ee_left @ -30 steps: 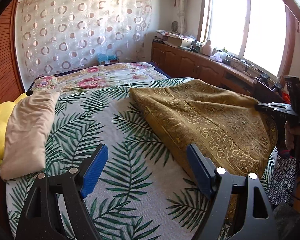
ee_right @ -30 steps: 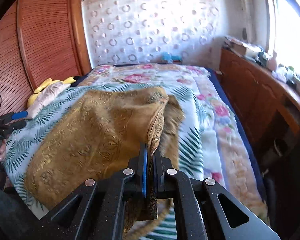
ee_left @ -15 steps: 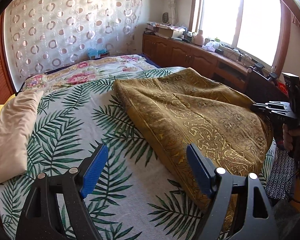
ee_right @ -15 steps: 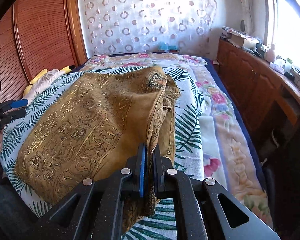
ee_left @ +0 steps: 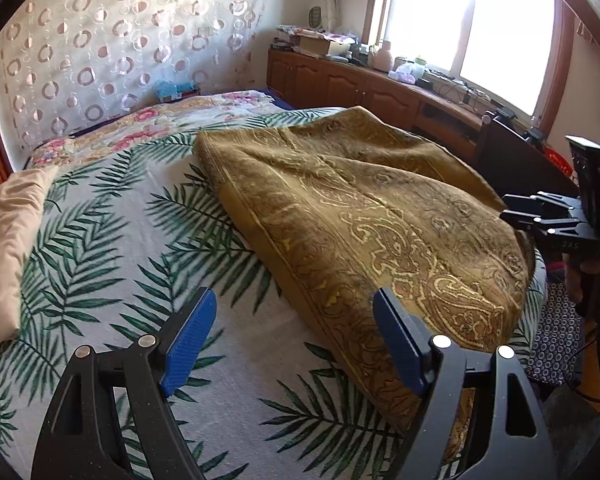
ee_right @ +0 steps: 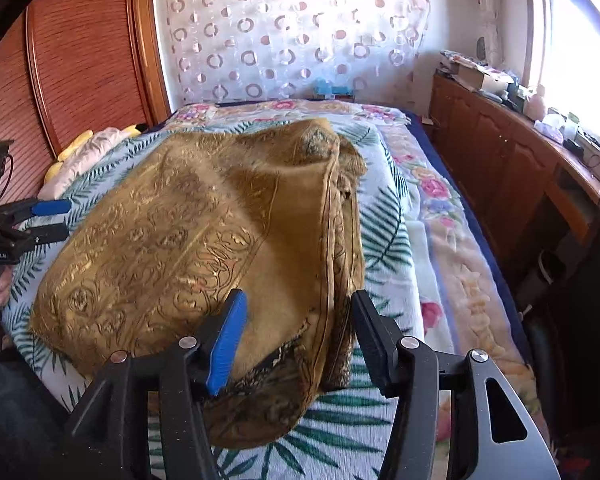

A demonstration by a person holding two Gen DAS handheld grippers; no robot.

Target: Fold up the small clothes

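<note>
The right gripper (ee_right: 296, 336) has just sprung open, dropping the mustard-gold paisley cloth (ee_right: 188, 236) doubled on the palm-leaf bedspread (ee_left: 112, 240); the left gripper (ee_left: 292, 340) hovers open, empty — one fold apparently done.

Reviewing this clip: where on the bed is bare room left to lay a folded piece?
Free: the palm-leaf sheet between the beige pillow and the gold cloth, and the floral strip toward the cabinets. Crowded: the gold cloth's half.
</note>
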